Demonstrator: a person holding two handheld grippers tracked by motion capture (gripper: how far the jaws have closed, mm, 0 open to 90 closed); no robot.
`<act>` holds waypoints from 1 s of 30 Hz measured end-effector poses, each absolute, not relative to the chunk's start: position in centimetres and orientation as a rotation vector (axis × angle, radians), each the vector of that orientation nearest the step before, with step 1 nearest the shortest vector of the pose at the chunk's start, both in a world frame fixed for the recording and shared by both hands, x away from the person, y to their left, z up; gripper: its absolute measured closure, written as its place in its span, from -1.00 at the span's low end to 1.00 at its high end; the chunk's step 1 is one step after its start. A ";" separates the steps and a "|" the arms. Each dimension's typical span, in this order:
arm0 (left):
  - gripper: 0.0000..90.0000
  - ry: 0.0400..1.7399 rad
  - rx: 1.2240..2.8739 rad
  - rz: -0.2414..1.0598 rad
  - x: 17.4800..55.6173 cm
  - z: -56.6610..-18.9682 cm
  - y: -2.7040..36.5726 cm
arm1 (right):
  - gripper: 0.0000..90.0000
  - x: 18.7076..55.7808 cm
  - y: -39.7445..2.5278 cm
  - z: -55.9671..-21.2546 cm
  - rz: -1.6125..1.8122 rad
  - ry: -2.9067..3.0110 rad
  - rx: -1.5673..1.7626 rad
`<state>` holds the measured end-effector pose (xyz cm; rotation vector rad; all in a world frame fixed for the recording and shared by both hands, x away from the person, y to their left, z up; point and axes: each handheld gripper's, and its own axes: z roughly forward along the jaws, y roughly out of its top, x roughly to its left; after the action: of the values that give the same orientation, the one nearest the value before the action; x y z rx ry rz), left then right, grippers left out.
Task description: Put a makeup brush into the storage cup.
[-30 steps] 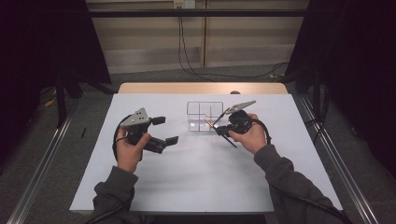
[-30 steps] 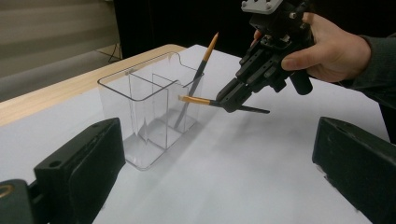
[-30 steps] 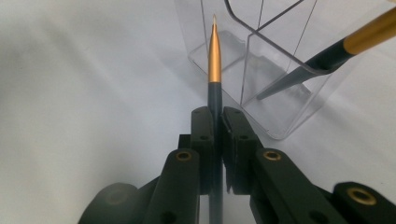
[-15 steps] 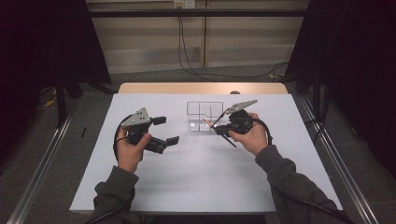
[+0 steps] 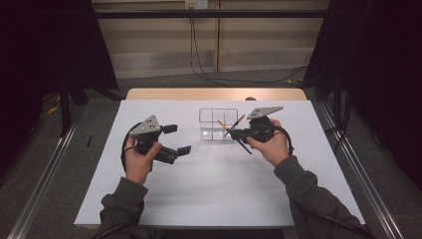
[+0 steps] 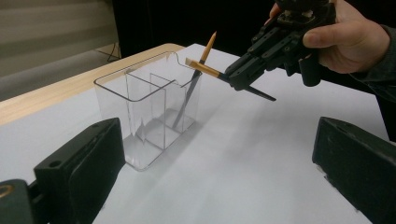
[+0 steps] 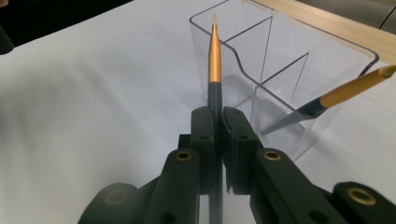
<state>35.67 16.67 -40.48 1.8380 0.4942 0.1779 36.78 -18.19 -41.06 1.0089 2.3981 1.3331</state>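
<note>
A clear divided box (image 5: 211, 130) stands on the white table top. One gold-and-black pen (image 5: 240, 120) leans inside its right compartment (image 6: 198, 70), its gold end up. My right gripper (image 5: 235, 133) is just right of the box, shut on a second gold-and-black pen (image 7: 215, 56). That pen's gold end (image 6: 203, 68) reaches over the box's rim and its black tail sticks out behind the jaws. My left gripper (image 5: 177, 139) is held left of the box, open with nothing between its fingers (image 6: 79, 172).
The white sheet (image 5: 214, 194) covers the table, with a strip of bare wood (image 5: 214, 93) along the far edge. Dark stands and cables stand beyond the table. A hand and grey sleeve sit behind each gripper.
</note>
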 end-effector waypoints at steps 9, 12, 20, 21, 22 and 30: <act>-0.96 0.495 1.837 0.174 35.7 -40.6 16.7 | 0.86 36.6 -18.4 -40.9 1.367 2.366 0.994; -0.96 0.491 1.842 0.175 35.8 -40.6 16.7 | 0.86 36.6 -18.4 -40.7 1.388 2.338 0.986; -0.96 0.490 1.841 0.166 35.8 -40.7 16.7 | 0.86 36.7 -18.5 -40.7 1.440 2.258 0.988; -0.96 0.491 1.840 0.166 35.8 -40.7 16.7 | 0.86 36.7 -18.4 -40.7 1.448 2.248 0.986; -0.96 0.492 1.841 0.167 35.8 -40.7 16.7 | 0.86 36.7 -18.4 -40.7 1.451 2.241 0.984; -0.96 0.499 1.838 0.168 35.9 -40.8 16.8 | 0.86 36.8 -18.5 -40.5 1.508 2.177 0.976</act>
<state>35.85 16.79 -40.81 1.8384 0.4989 0.1681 36.78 -18.48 -40.54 0.9763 2.1769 1.5078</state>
